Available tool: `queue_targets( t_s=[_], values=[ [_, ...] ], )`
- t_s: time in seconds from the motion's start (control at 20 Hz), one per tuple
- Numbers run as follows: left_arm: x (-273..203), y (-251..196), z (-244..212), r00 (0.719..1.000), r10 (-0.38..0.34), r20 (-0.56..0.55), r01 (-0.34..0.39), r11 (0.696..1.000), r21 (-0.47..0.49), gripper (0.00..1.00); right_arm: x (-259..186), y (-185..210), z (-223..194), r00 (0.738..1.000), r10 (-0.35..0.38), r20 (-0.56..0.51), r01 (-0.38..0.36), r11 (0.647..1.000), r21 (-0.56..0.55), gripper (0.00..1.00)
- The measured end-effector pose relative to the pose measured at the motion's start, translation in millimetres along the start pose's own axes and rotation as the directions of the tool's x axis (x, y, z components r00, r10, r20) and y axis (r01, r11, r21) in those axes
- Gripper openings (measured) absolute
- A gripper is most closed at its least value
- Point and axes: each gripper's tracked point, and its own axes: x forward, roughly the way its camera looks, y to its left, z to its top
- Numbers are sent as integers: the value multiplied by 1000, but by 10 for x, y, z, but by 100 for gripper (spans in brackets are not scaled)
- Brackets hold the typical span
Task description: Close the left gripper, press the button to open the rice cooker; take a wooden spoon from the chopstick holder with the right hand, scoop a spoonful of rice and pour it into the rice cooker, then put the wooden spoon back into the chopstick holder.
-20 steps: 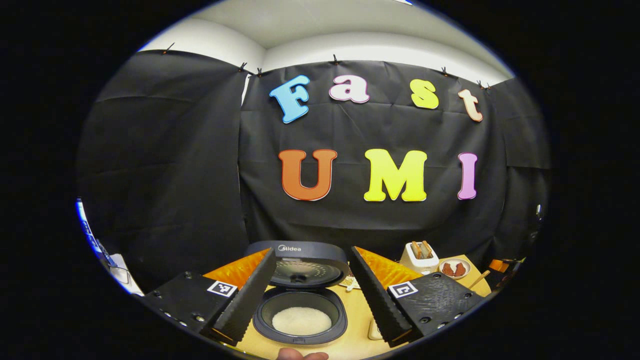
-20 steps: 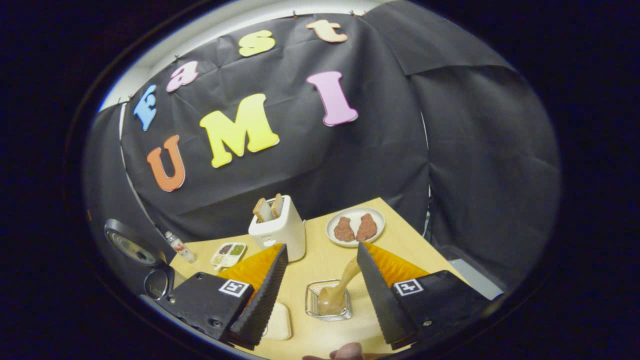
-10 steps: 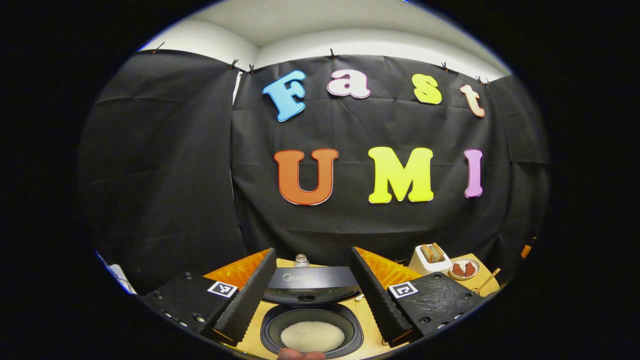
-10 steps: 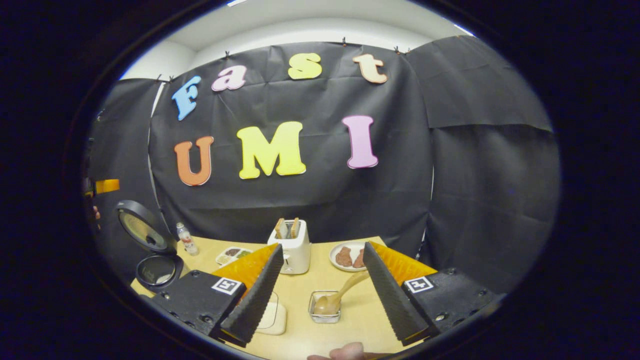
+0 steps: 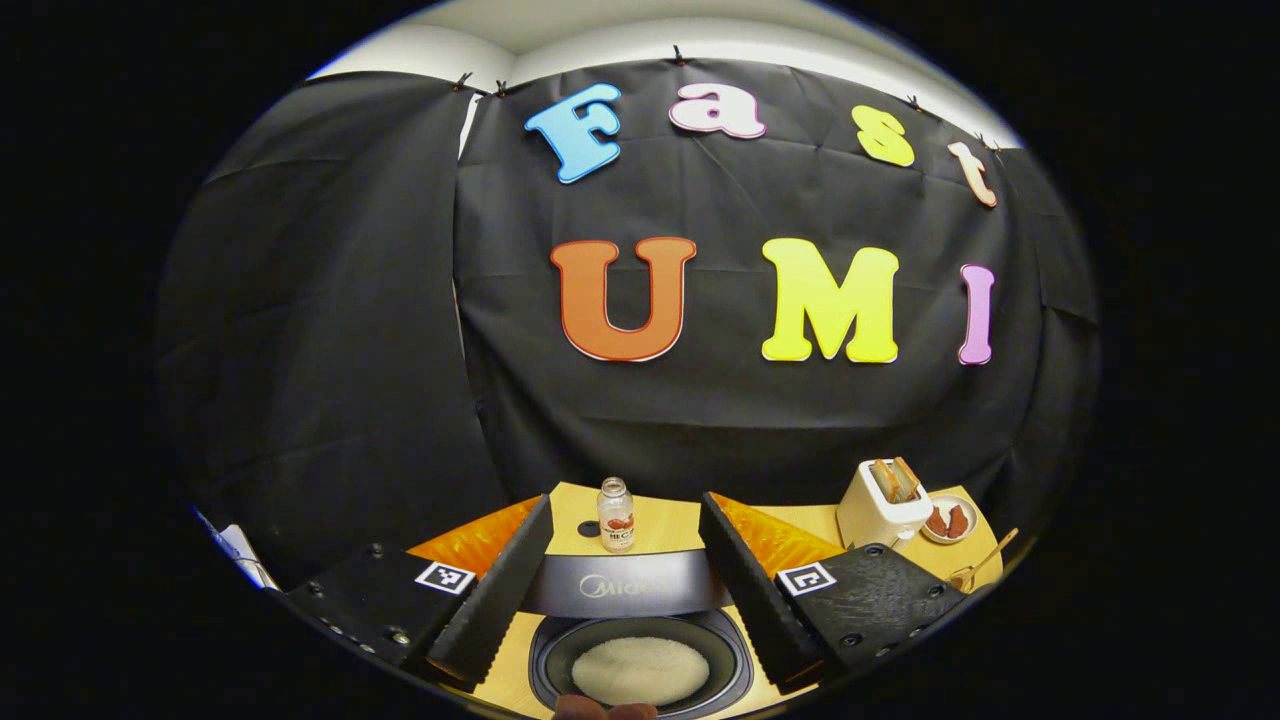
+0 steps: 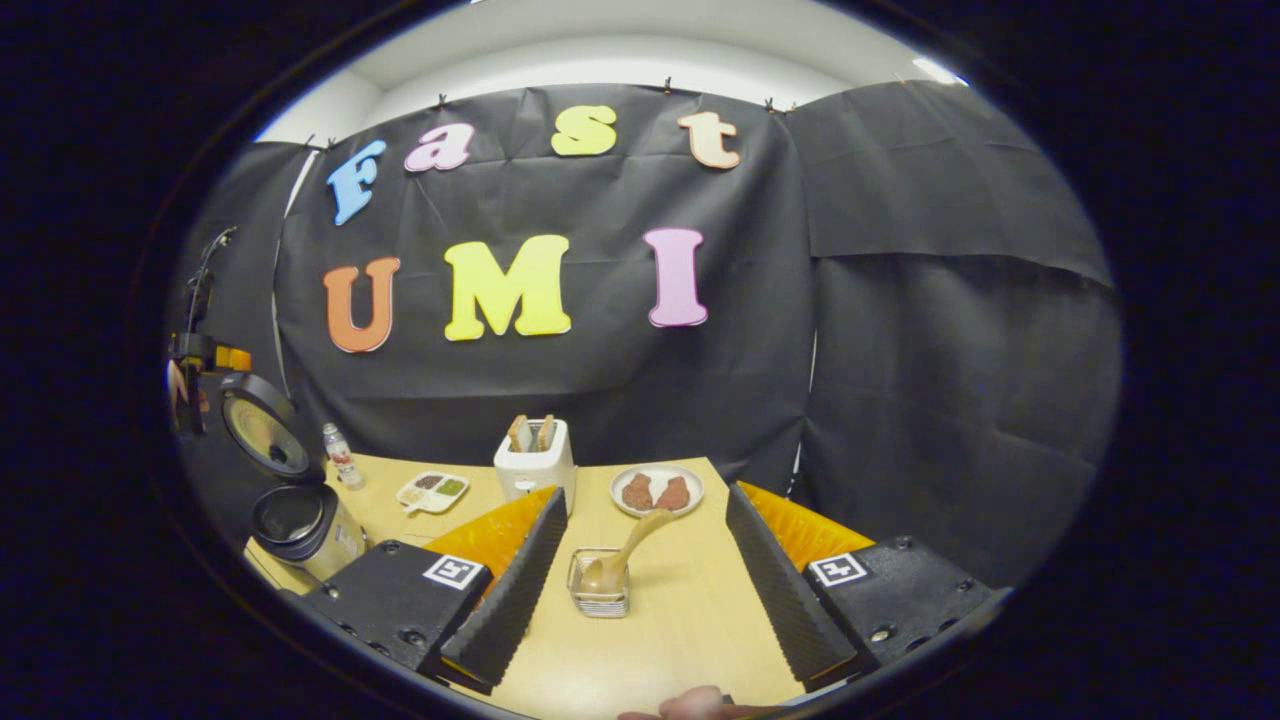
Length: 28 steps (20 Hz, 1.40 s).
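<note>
Right gripper view, wooden spoon [image 6: 625, 548] between open right tool [image 6: 640, 580] fingers

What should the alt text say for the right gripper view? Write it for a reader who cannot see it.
The open right gripper points at a wire holder with a wooden spoon leaning in it, on a wooden table. Behind stand a toaster and a plate; far left, the rice cooker has its lid up.
</note>
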Motion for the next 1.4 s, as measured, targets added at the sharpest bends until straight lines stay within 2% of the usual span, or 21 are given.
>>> queue_targets(
  t_s=[0.25,0.5,0.9,1.2,1.4],
  values=[
    [-75,-27,-134,997,-28,-65,26,999,-25,98,33,53,26,1000,19,-7,-18,999,29,99],
    [-375,-83,-442,984,-62,-170,56,998,-40,98,156,415,9,994,107,-17,-107,994,13,99],
    [-841,-178,-1256,934,-83,-347,70,996,-49,97,260,800,-127,978,199,-63,-201,979,-25,99],
    [-915,-251,-1661,896,-87,-435,51,994,-92,97,344,1032,-113,967,245,-70,-248,968,-43,100],
    [-977,-219,-1951,872,-88,-482,52,995,-88,97,350,1115,-128,963,256,-78,-261,963,-60,100]
  ],
)
